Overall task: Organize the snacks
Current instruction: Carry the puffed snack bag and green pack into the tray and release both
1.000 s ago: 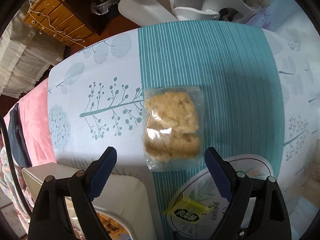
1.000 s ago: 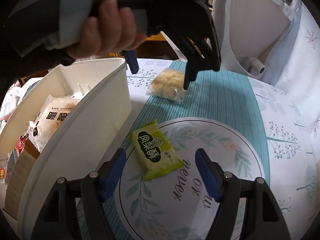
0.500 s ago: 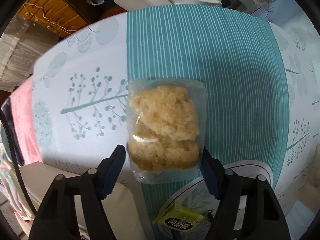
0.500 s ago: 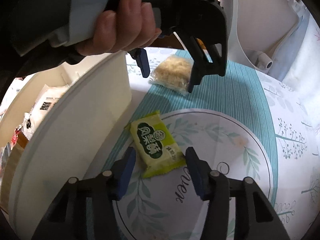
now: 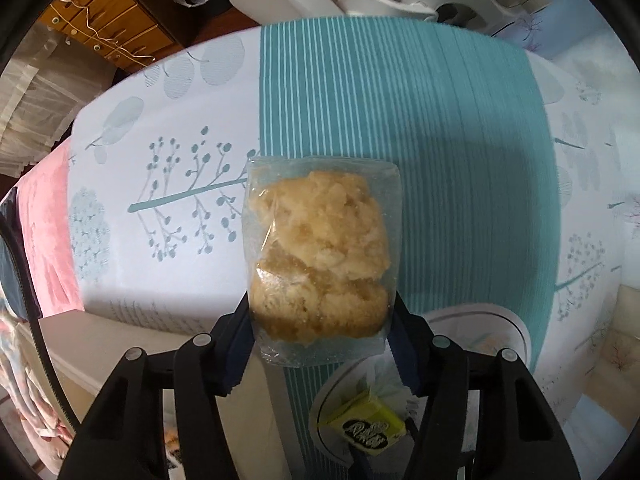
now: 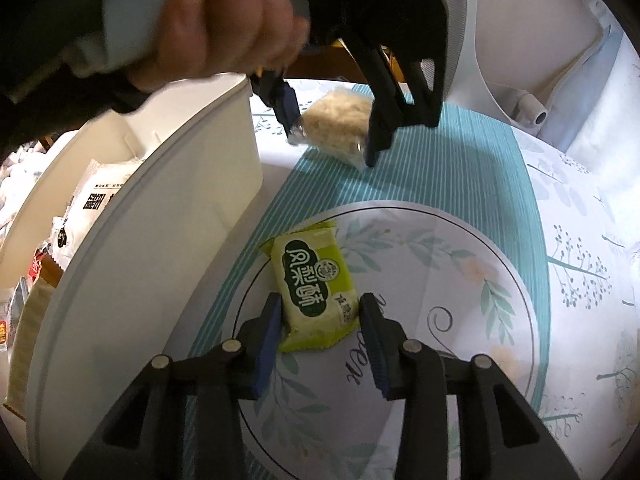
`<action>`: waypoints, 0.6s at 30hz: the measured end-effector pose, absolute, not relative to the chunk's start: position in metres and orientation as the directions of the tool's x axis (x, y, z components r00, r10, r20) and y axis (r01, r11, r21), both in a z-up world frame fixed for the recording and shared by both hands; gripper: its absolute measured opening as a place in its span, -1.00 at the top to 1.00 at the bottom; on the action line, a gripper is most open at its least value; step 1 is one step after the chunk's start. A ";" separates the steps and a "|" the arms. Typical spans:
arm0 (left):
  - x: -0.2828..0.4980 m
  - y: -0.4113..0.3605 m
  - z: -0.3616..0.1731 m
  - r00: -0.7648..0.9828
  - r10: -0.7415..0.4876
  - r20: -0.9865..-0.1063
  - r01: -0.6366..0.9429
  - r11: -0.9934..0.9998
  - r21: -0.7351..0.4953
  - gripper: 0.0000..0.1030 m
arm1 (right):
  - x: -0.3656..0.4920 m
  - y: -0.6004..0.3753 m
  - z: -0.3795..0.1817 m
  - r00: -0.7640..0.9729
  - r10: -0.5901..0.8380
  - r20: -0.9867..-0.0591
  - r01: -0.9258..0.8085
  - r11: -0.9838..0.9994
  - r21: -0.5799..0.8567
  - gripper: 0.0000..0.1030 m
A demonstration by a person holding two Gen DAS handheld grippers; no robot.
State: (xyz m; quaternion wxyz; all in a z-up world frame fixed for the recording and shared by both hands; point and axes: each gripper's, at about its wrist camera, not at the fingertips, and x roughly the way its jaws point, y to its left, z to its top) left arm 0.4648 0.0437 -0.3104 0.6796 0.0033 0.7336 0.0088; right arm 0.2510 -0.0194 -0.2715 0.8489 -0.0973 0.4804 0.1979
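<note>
**Both tongs closed in on a snack**

The left gripper [image 5: 320,320] pointed down at the table. Its jaws had just been closing, and now they stood narrow, with a clear bag of crumbly yellow cookies [image 5: 320,256] between them. The blue pads [image 5: 236,356] pressed on the near end of the bag, one on each side. The bag lay across the edge of the teal striped runner [image 5: 440,140], at the far side of the round placemat [image 6: 440,300]. From the other camera, the left gripper [image 6: 332,140] could be seen gripping the same bag [image 6: 336,128], with a person's hand [image 6: 228,28] wrapped around the handle above it. It was hard to tell if the bag was off the table or still lying on it.

The right gripper [image 6: 320,316] pointed down at a slant. Its jaws had just been closing too, and they stood narrow around a green snack packet [image 6: 312,280]. The blue pads [image 6: 266,344] touched the near end of the packet on both sides. The packet lay on the left edge of the round placemat, and its far corner stuck out over the runner.

A white bin [image 6: 140,240] stood just left of the placemat. Inside it were more packets, one white with black writing [image 6: 100,188].
</note>
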 end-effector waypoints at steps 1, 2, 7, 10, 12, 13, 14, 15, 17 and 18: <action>0.463 0.044 -0.305 -0.073 0.009 -0.997 -0.005 1.000 0.009 -0.14 | 0.249 -0.020 -0.269 0.461 0.237 -0.855 -0.427 0.904 0.021 0.25; 0.460 0.045 -0.297 -0.076 -0.005 -0.997 -0.005 1.000 -0.005 -0.14 | 0.248 -0.021 -0.267 0.463 0.232 -0.856 -0.423 0.906 0.017 0.25; 0.442 0.045 -0.265 -0.057 -0.057 -0.997 0.009 0.998 -0.058 -0.14 | 0.241 -0.028 -0.251 0.483 0.203 -0.852 -0.388 0.922 0.000 0.25; 0.431 0.046 -0.244 -0.038 -0.074 -0.997 0.023 0.997 -0.075 -0.14 | 0.235 -0.030 -0.237 0.505 0.186 -0.843 -0.365 0.931 -0.013 0.25; 0.421 0.046 -0.227 -0.021 -0.081 -0.996 0.034 0.996 -0.082 -0.14 | 0.230 -0.032 -0.227 0.518 0.179 -0.837 -0.349 0.937 -0.015 0.25; 0.415 0.047 -0.218 -0.011 -0.085 -0.996 0.039 0.996 -0.086 -0.14 | 0.226 -0.033 -0.222 0.523 0.176 -0.834 -0.340 0.940 -0.015 0.25; 0.410 0.049 -0.209 -0.005 -0.089 -0.996 0.042 0.995 -0.089 -0.14 | 0.225 -0.034 -0.218 0.527 0.175 -0.832 -0.334 0.942 -0.014 0.25; 0.404 0.052 -0.202 0.003 -0.094 -0.996 0.045 0.995 -0.094 -0.14 | 0.223 -0.033 -0.212 0.532 0.174 -0.828 -0.328 0.944 -0.013 0.25; 0.392 0.057 -0.187 0.020 -0.103 -0.995 0.050 0.994 -0.101 -0.14 | 0.213 -0.031 -0.200 0.546 0.173 -0.820 -0.317 0.948 -0.011 0.25; 0.386 0.060 -0.177 0.028 -0.106 -0.994 0.052 0.993 -0.105 -0.14 | 0.209 -0.029 -0.194 0.552 0.173 -0.816 -0.311 0.950 -0.009 0.25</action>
